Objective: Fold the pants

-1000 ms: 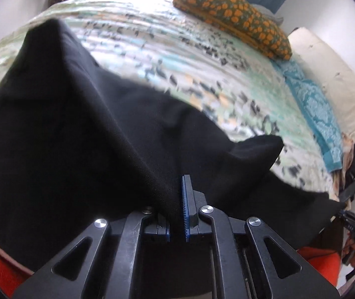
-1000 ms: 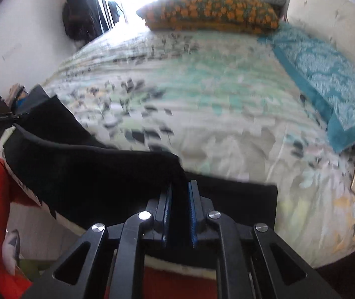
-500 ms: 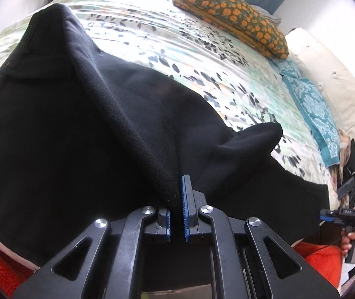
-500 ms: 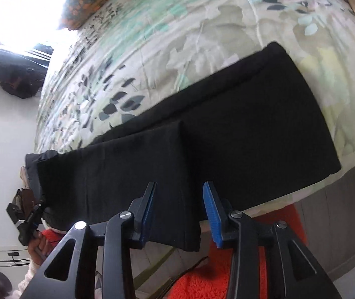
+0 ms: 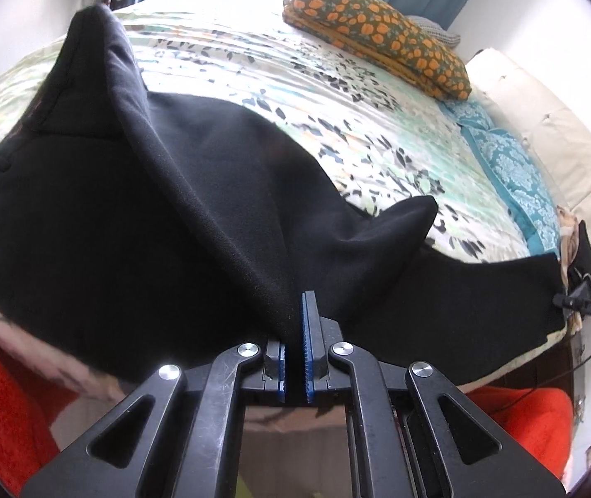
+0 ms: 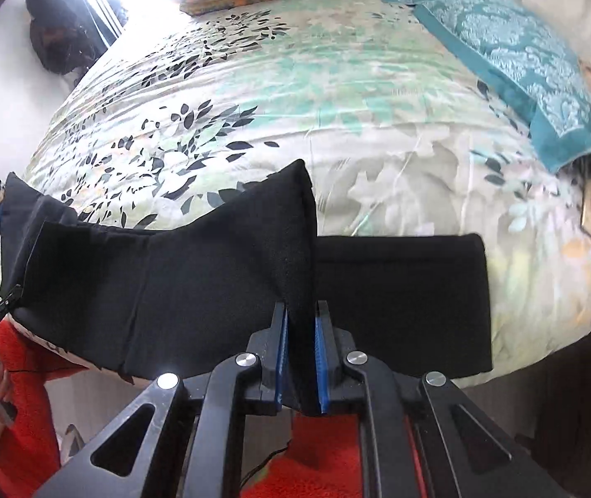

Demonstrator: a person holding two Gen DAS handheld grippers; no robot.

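Black pants [image 5: 137, 224] of thick, matte, fleece-like cloth lie along the near edge of a bed [image 6: 336, 95] covered in a glossy quilt printed with dark and mint leaves. The left gripper [image 5: 294, 352] has its blue ribbed jaws pinched nearly together on a raised ridge of the fabric, which climbs from the jaws in a stiff fold up to a peaked corner at upper left; a second rounded flap [image 5: 399, 224] stands up just right of the jaws. The right gripper [image 6: 301, 357] holds its jaws narrowly parted around a thicker bunch of the same cloth, lifted into a tent-like point [image 6: 295, 191] directly above them, while a flat rectangular stretch of leg [image 6: 403, 294] lies on the quilt to the right, its hem squared off. Beyond the pants the quilt spreads open toward an orange-spotted pillow [image 5: 378, 33] and a teal patterned cloth [image 6: 515, 66] at the far side. Below the mattress edge, a shaggy red rug [image 6: 320, 452] covers the floor.
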